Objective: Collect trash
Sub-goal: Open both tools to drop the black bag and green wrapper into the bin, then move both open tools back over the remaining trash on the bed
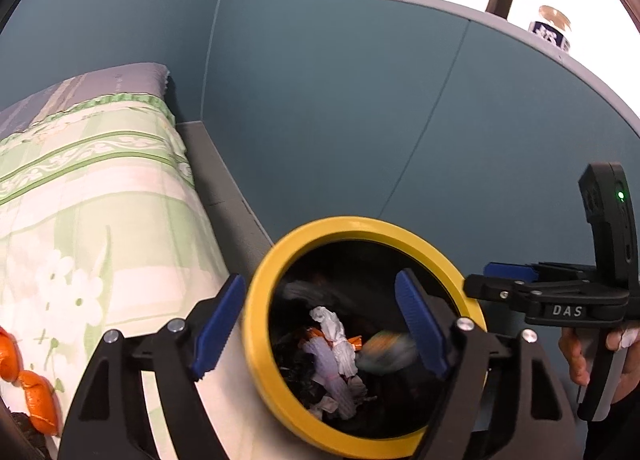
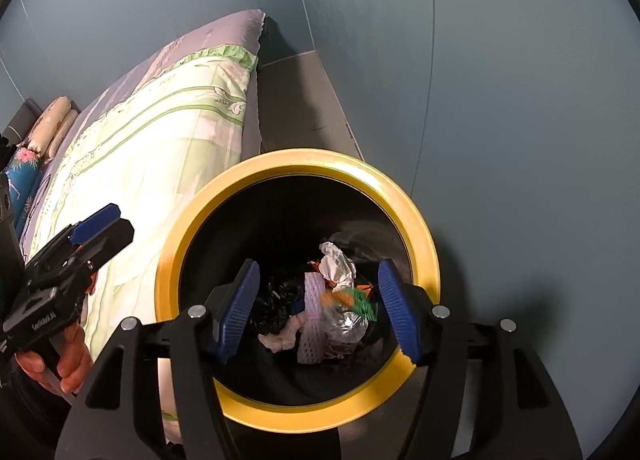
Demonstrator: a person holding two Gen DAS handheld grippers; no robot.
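A round bin with a yellow rim (image 1: 352,225) (image 2: 304,161) and a black liner stands on the floor beside the bed. Crumpled white tissue (image 1: 328,320) (image 2: 338,262), a white foam net (image 2: 312,324), orange scraps and dark wrappers lie inside. My left gripper (image 1: 320,324) hangs over the bin's mouth, open, nothing pressed between its blue pads; a blurred green-and-orange piece (image 1: 384,352) shows below its right finger, inside the bin. My right gripper (image 2: 320,312) is open above the bin too, with a blurred green piece (image 2: 356,300) and crinkled foil beneath. Each gripper shows in the other's view (image 1: 492,280) (image 2: 104,223).
A bed with a green floral quilt (image 1: 92,187) (image 2: 168,131) runs along the bin's left side. Orange peel pieces (image 1: 24,372) lie on it at the lower left. Pillows (image 2: 52,119) sit at the far end. A blue wall and a ledge with a jar (image 1: 552,27) stand behind.
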